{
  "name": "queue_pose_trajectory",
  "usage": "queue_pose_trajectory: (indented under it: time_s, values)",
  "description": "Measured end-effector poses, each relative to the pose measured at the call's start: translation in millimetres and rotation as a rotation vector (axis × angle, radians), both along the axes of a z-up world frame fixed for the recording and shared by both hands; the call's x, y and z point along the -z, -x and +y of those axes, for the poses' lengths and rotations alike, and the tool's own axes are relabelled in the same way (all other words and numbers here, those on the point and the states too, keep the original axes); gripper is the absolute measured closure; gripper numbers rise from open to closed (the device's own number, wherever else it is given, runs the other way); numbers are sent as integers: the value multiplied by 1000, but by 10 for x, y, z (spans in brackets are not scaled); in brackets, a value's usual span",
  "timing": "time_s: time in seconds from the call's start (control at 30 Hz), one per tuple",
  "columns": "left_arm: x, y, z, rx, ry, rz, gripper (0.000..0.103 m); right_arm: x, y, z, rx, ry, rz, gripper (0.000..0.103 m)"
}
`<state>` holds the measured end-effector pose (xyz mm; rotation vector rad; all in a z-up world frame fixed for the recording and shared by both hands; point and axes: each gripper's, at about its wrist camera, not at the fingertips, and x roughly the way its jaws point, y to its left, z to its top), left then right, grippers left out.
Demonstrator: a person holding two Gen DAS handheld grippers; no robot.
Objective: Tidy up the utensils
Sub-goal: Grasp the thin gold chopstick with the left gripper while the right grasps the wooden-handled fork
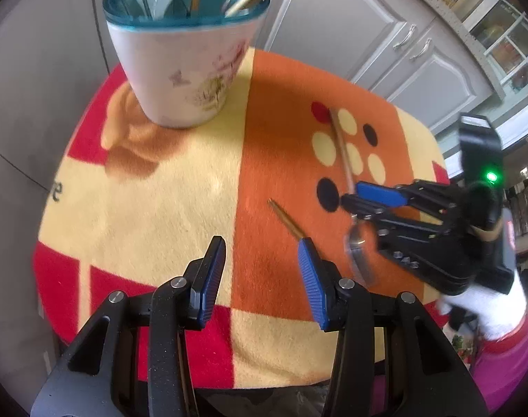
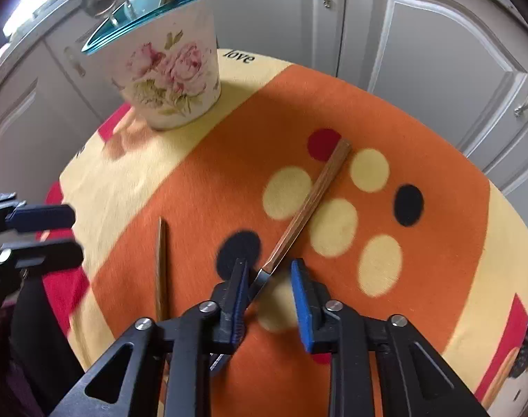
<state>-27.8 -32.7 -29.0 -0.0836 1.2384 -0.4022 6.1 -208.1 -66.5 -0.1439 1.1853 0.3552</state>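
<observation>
From the left wrist: left gripper (image 1: 262, 271) open, empty, over the cloth (image 1: 159, 208); gold utensil (image 1: 286, 220) runs diagonally, its near end hidden behind the right finger. From the right wrist: right gripper (image 2: 269, 290) straddles the spoon (image 2: 303, 212) neck, pads apart, not yet clamped; handle points away toward the holder (image 2: 170, 80); bowl hidden beneath the gripper.

Bright daylight, soft shadows on the cloth (image 1: 180, 187), fisheye bending at edges, motion blur throughout.
</observation>
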Motion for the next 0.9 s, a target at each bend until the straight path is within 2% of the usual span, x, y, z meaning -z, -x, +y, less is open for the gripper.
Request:
queue_pose_trajectory:
  time_s: [0.07,0.2,0.3,0.4,0.47,0.67,0.73,0.77,0.83,0.9]
  values:
    - [52,-3,-31,-2,8,23,60,-7,80,-103,-41,31,8,81]
    - [125,-26,-127,4,11,44,60,-17,260,-337,-97,9,72,81]
    - [195,-56,-213,7,5,58,60,-63,293,-538,-36,-73,106,81]
    - [246,-95,-289,0,-3,64,60,-148,254,-698,40,-175,75,78]
    - [275,-130,-325,-8,-12,63,60,-192,166,-708,72,-202,48,78]
    - [342,-195,-440,-15,-24,47,60,-46,-205,-450,76,-148,61,78]
    - [346,-221,-480,-12,-24,34,61,-18,-276,-381,64,-126,36,84]
    - [347,-237,-509,-6,-23,25,63,-11,-305,-364,62,-118,32,89]
    - [354,-259,-581,21,-59,-6,88,-10,-376,-364,68,-117,30,93]
    - [356,-284,-616,57,-54,-21,89,-31,-375,-368,59,-113,24,93]
